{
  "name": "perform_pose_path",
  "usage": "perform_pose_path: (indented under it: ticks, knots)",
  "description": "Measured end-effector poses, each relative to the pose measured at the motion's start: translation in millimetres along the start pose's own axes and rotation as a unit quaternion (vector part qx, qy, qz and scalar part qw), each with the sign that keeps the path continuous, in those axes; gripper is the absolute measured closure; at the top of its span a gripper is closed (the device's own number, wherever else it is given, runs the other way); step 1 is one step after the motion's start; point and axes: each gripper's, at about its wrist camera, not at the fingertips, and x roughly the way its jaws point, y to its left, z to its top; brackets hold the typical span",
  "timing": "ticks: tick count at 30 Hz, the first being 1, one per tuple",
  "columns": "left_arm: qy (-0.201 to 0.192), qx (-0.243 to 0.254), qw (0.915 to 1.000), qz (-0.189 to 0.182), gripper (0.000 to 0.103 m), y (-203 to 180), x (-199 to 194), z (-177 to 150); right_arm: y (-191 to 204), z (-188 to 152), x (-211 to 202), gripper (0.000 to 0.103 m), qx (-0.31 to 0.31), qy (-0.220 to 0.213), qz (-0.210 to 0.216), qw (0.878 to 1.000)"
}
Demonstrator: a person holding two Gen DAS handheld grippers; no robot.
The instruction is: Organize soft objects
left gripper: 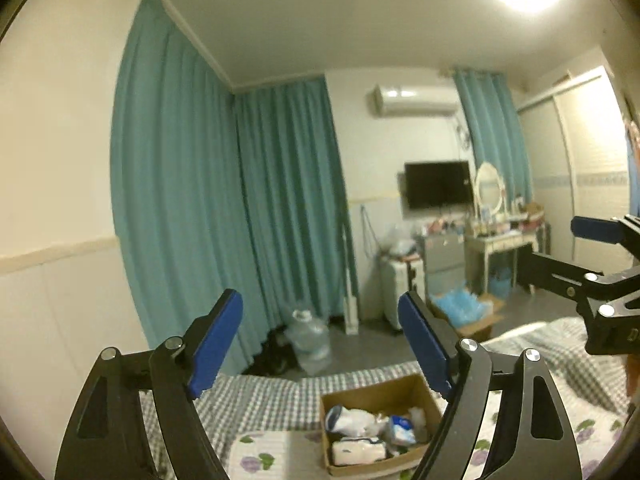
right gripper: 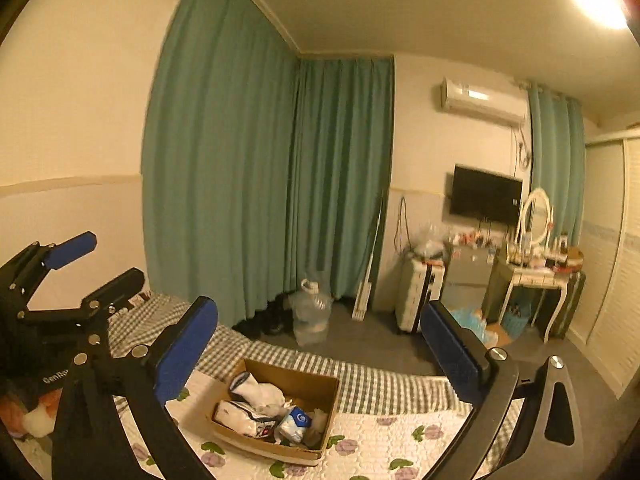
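Observation:
A cardboard box sits on the bed and holds several white and blue soft packs. It also shows in the right wrist view, with the soft packs inside. My left gripper is open and empty, raised above the bed, with the box low between its fingers. My right gripper is open and empty, also above the bed near the box. Each gripper shows in the other's view: the right gripper at the right edge, the left gripper at the left edge.
The bed has a floral quilt and a checked blanket. Beyond it are teal curtains, a water jug on the floor, a white suitcase, a dressing table and a wall TV. Something orange and white lies at the left.

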Motion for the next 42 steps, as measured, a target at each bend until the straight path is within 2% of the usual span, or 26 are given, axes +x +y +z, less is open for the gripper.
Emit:
perform_pose_path:
  ticks: [5,7,11,16,18,22,24,29,42]
  knots:
    - [-0.024,-0.018,0.9995,-0.011,0.021,7,-35,-5,6,1,-49,0.000,-0.016,-0.045,-0.013,0.999]
    - [-0.022,-0.021,0.9993,-0.021,0.021,5,-41,-16,12,-8,-68,0.000,-0.026,-0.069,-0.022,0.997]
    - [-0.015,-0.034,0.9992,-0.017,0.021,-8,-39,-44,17,-42,-78,0.000,-0.026,-0.076,-0.025,0.996]
    - [0.027,-0.037,0.9989,-0.008,0.021,-20,-7,-93,4,-105,-41,0.000,0.014,-0.029,-0.013,0.999]
    - [0.045,-0.037,0.9983,0.006,0.021,-25,0,-115,-5,-133,-21,0.000,0.033,-0.007,-0.016,0.999]
    - [0.087,-0.048,0.9950,0.001,0.021,-28,16,-142,-18,-176,11,0.000,0.057,0.031,-0.004,0.998]
    - [0.097,-0.040,0.9945,0.006,0.021,-32,17,-151,-18,-190,27,0.000,0.048,0.054,-0.004,0.997]
    - [0.108,-0.035,0.9936,0.004,0.021,-33,16,-161,-18,-203,41,0.000,0.042,0.074,0.004,0.996]
    - [0.122,-0.040,0.9917,0.006,0.021,-26,22,-171,-8,-202,47,0.000,0.049,0.071,0.008,0.996]
